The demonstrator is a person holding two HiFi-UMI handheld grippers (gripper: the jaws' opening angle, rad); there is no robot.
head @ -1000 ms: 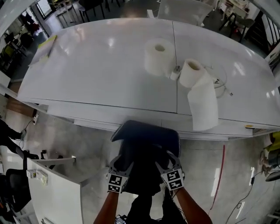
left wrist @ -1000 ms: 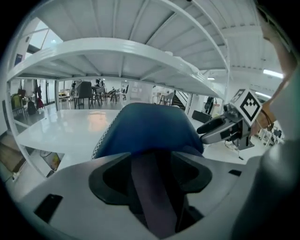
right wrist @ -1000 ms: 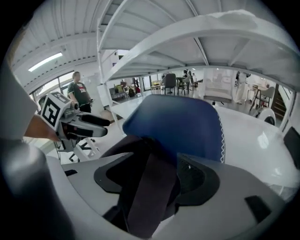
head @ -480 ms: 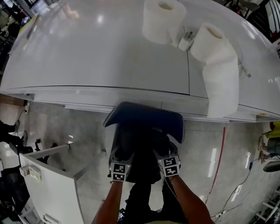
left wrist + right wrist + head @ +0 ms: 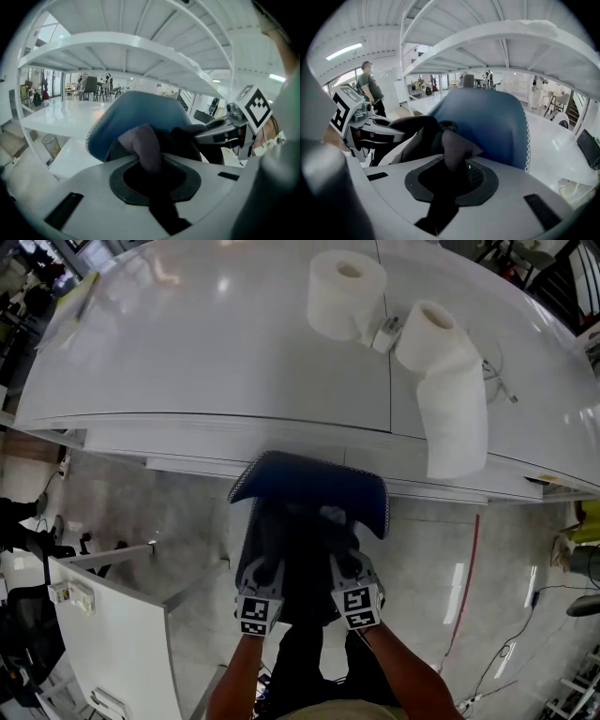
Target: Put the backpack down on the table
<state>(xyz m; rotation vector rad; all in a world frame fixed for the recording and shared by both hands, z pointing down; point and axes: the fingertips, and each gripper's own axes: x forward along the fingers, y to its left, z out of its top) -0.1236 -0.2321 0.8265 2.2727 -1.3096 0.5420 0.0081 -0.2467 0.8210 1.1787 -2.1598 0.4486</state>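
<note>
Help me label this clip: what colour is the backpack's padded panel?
Blue, edged with white stitching; the backpack shows best in the right gripper view.

Bright overhead glare, fisheye-warped edges

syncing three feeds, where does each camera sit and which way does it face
Head view: on the person's head, looking steeply down at the table, the backpack short of it, both forearms.
Left gripper view: on the left gripper, looking along its jaws, closing on a backpack strap, toward the table's underside.
Right gripper view: likewise on the right gripper, jaws closing on a strap.
Shared: both gripper views show the backpack and the opposite gripper.
</note>
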